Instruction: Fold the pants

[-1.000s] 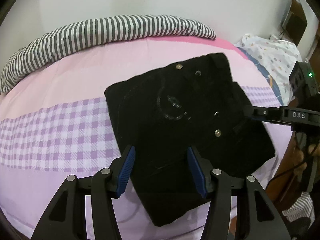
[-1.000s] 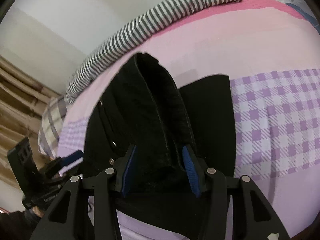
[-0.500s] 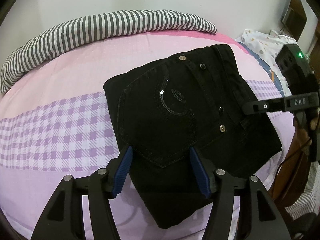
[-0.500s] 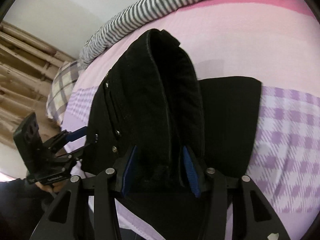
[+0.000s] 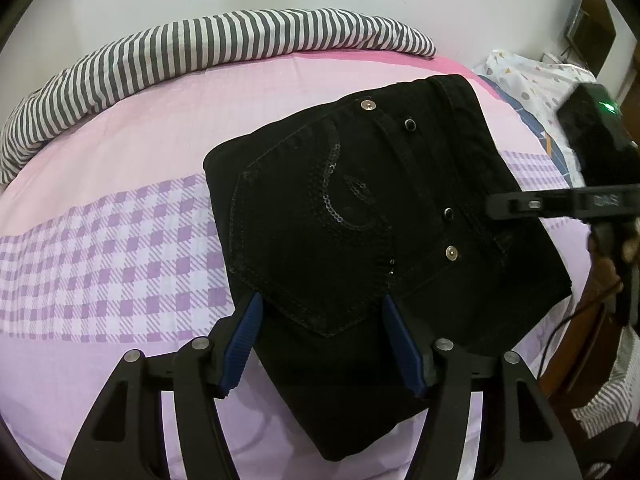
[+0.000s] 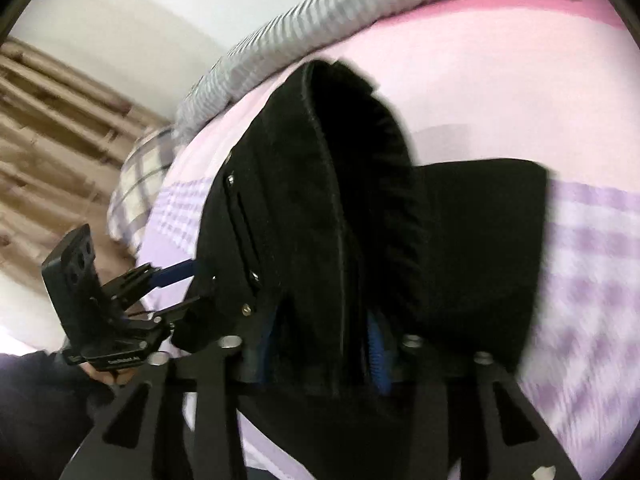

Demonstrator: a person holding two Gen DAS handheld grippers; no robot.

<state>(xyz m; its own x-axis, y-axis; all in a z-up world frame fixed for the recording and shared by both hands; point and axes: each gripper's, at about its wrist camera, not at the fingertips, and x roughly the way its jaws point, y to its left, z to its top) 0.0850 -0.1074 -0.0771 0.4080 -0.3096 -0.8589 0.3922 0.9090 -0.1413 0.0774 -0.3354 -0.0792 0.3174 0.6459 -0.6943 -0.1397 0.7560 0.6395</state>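
Black pants (image 5: 360, 216) lie folded on the pink and purple checked bedsheet (image 5: 120, 248), a sequined back pocket facing up. My left gripper (image 5: 322, 344) stands open over the near end of the pants, and its blue pads do not press the cloth. My right gripper (image 6: 322, 344) is shut on the thick waistband fold, which rises between its pads (image 6: 376, 344). In the left wrist view the right gripper (image 5: 496, 204) meets the pants at their right edge. The right wrist view is blurred and shows the left gripper (image 6: 188, 288) at the pants' (image 6: 480, 248) left edge.
A grey striped duvet (image 5: 200, 48) runs along the bed's far side by the wall. A spotted pillow (image 5: 532, 80) and wooden furniture (image 5: 592, 28) are at the right, past the bed's edge. A plaid pillow (image 6: 140, 184) and a person's hand (image 6: 108, 376) show at the left.
The left jaws have spread a little wider over the pants. The right wrist view has rolled and now blurs, with the waistband fold still between its pads.
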